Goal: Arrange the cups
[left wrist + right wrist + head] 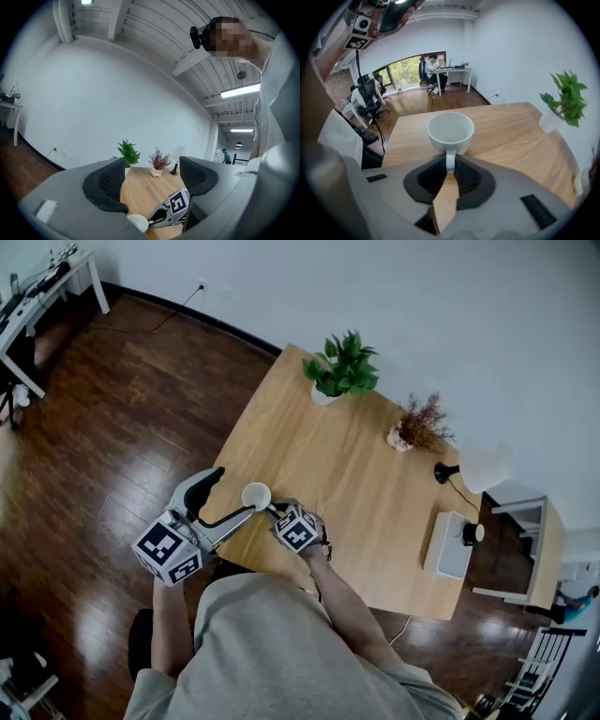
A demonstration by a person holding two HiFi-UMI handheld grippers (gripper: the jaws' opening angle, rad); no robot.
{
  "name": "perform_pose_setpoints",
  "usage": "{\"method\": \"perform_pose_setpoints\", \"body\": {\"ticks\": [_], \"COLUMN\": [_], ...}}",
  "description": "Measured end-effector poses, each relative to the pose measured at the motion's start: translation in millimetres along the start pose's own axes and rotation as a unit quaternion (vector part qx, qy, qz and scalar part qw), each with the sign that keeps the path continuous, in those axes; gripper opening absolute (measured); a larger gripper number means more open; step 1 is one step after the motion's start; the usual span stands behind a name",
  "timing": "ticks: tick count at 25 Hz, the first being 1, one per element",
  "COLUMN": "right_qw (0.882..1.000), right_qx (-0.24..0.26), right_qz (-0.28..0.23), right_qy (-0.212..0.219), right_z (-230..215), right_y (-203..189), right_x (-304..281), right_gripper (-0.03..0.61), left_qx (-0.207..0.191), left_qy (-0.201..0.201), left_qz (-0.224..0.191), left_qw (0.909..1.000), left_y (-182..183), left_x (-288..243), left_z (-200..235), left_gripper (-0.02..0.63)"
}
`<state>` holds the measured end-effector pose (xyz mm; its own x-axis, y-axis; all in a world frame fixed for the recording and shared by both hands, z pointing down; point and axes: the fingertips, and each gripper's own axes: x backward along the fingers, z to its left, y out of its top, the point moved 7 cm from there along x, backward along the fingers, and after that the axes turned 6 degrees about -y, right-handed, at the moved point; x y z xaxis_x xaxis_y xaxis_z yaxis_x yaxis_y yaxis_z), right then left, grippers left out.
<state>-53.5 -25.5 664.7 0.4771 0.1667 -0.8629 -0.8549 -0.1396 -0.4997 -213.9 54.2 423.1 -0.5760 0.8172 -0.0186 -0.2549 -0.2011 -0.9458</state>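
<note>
A white cup stands upright near the front left corner of the wooden table. My right gripper points steeply down at it. In the right gripper view the cup is empty, and the right gripper is shut on its handle, both pads pressing it. My left gripper hangs level just left of the cup, beyond the table's edge. In its own view the left gripper is open with nothing between the jaws; the cup shows low down.
A potted green plant and a small vase of dried flowers stand along the far edge. A black lamp with a white shade and a flat white box sit at the right end. Dark wood floor surrounds the table.
</note>
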Motion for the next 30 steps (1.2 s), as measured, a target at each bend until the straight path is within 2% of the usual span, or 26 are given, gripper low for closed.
{"method": "perform_pose_setpoints", "body": {"ticks": [2,4,6,9,11,13,15,17,19,20,24,30], "right_qw": [0.996,0.980,0.947,0.884,0.846,0.810,0.780,0.757,0.744,0.742,0.746,0.738], "right_qx": [-0.080,-0.189,-0.301,-0.427,-0.471,-0.492,-0.498,-0.504,-0.511,-0.512,-0.507,-0.528], "right_qz": [-0.029,-0.067,-0.111,-0.160,-0.167,-0.153,-0.129,-0.106,-0.085,-0.071,-0.012,-0.020], "right_qy": [0.008,0.007,-0.015,-0.099,-0.187,-0.281,-0.357,-0.403,-0.423,-0.427,-0.432,-0.419], "right_z": [-6,-20,-44,-89,-120,-152,-187,-225,-259,-273,-305,-316], "right_y": [-24,-65,-122,-226,-299,-368,-427,-472,-500,-511,-537,-546], "right_x": [17,40,77,156,218,278,324,350,355,354,350,342], "right_gripper": [0.063,0.063,0.063,0.063,0.063,0.063,0.063,0.063,0.063,0.063,0.063,0.063], "left_qx": [0.007,0.012,0.021,0.042,0.050,0.055,0.056,0.047,0.037,0.035,0.032,0.032], "left_qy": [-0.027,-0.069,-0.123,-0.211,-0.267,-0.309,-0.326,-0.326,-0.315,-0.309,-0.286,-0.254], "left_qz": [0.006,0.014,0.023,0.043,0.059,0.072,0.083,0.094,0.105,0.108,0.109,0.092], "left_qw": [0.9996,0.9974,0.9919,0.9757,0.9606,0.9467,0.9400,0.9396,0.9425,0.9444,0.9514,0.9623], "left_y": [-1,-7,-15,-33,-42,-48,-53,-58,-60,-61,-61,-57], "left_x": [-19,-46,-83,-143,-176,-200,-214,-221,-223,-223,-222,-213], "left_z": [-11,-29,-55,-104,-137,-163,-182,-192,-193,-193,-197,-189], "left_gripper": [0.351,0.351,0.351,0.351,0.351,0.351,0.351,0.351,0.351,0.351,0.351,0.351]}}
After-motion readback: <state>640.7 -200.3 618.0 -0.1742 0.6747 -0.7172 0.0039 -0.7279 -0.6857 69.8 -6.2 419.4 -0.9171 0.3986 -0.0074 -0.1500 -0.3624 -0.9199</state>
